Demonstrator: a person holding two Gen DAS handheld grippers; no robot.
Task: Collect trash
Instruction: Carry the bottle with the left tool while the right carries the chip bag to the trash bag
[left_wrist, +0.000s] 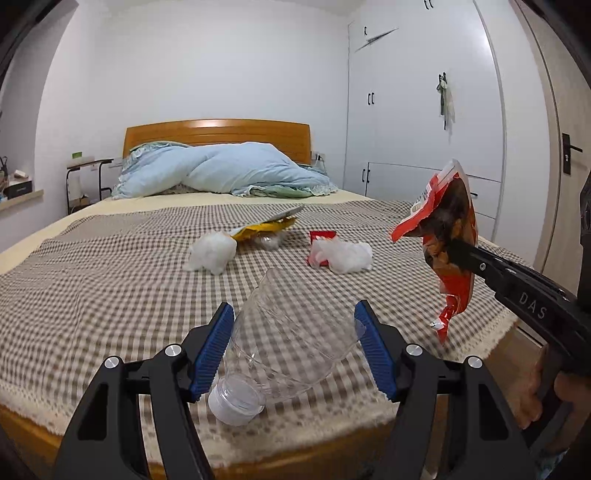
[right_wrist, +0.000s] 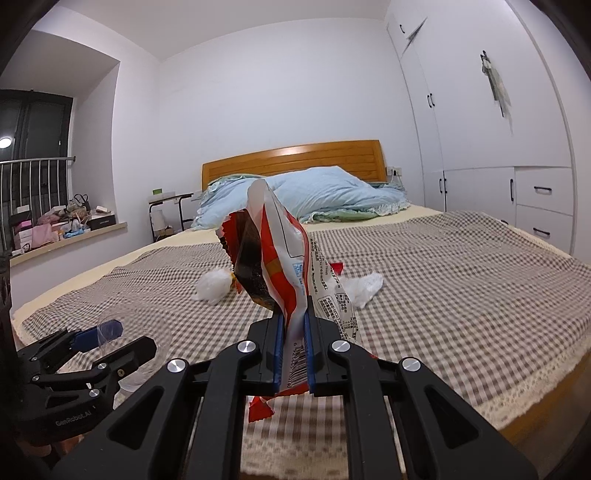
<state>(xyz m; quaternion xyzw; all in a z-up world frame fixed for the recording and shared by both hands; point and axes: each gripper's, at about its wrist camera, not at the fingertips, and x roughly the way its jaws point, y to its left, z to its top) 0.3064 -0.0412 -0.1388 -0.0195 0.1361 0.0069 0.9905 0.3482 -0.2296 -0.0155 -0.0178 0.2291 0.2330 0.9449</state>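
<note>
Two items are in hand: the left gripper (left_wrist: 295, 350) holds a clear plastic bottle (left_wrist: 280, 343) (contact at the far pad is hard to confirm), and the right gripper (right_wrist: 293, 354) is clamped on a red snack bag (right_wrist: 284, 258). Left on the checked bedspread (left_wrist: 110, 266) at 12 o'clock: two white tissue wads (left_wrist: 210, 254), a yellow wrapper (left_wrist: 264, 227) and a small red packet (left_wrist: 322, 236).

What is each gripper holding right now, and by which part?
The right gripper pinches the red snack bag near its lower end. The left gripper holds the clear plastic bottle across its body, cap toward the camera.

Right tool (right_wrist: 293, 334) clamps red snack bag (right_wrist: 284, 258).
</note>
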